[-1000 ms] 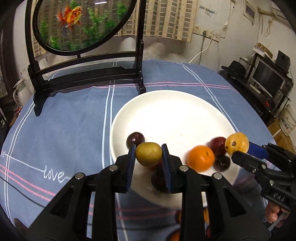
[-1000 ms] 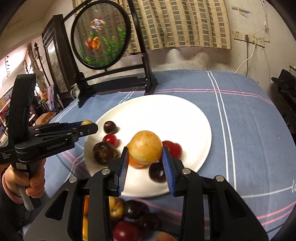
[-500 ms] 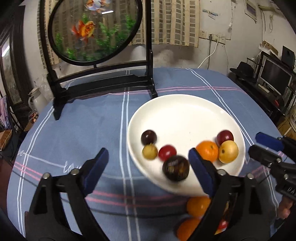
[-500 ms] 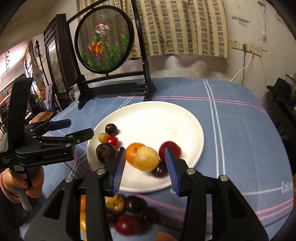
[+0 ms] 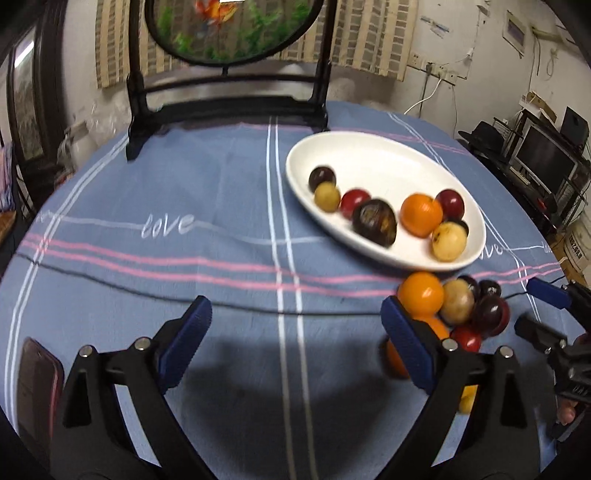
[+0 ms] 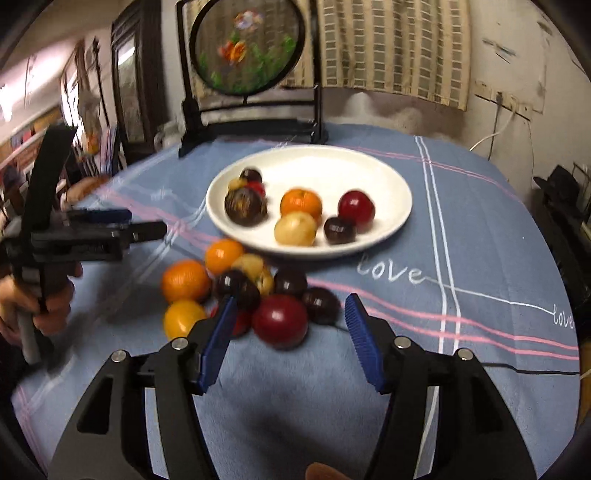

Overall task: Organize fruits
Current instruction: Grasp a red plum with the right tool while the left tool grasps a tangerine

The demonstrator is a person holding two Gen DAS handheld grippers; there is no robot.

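A white plate (image 5: 369, 155) (image 6: 332, 162) on the blue cloth holds several fruits, among them a dark mottled fruit (image 5: 375, 221), an orange (image 5: 421, 214) and a yellow fruit (image 5: 448, 240) (image 6: 295, 229). A pile of loose fruit (image 5: 421, 293) (image 6: 184, 280) lies on the cloth in front of the plate. My left gripper (image 5: 295, 321) is open over bare cloth, left of the pile. My right gripper (image 6: 290, 306) hangs just before the pile with its jaws opening. A red plum (image 6: 280, 319) sits between its fingers, and the pads do not touch it.
A round fish picture on a black stand (image 5: 229, 29) rises behind the plate. A dark phone (image 5: 37, 384) lies at the cloth's near left edge. A thin black cable (image 5: 147, 291) crosses the cloth. A monitor and shelves (image 5: 546, 158) stand off to the right.
Both grippers let go of their yellow fruits, which now lie on the plate. Both drew back from the plate toward the pile. The left jaws opened wide and the right jaws widened.
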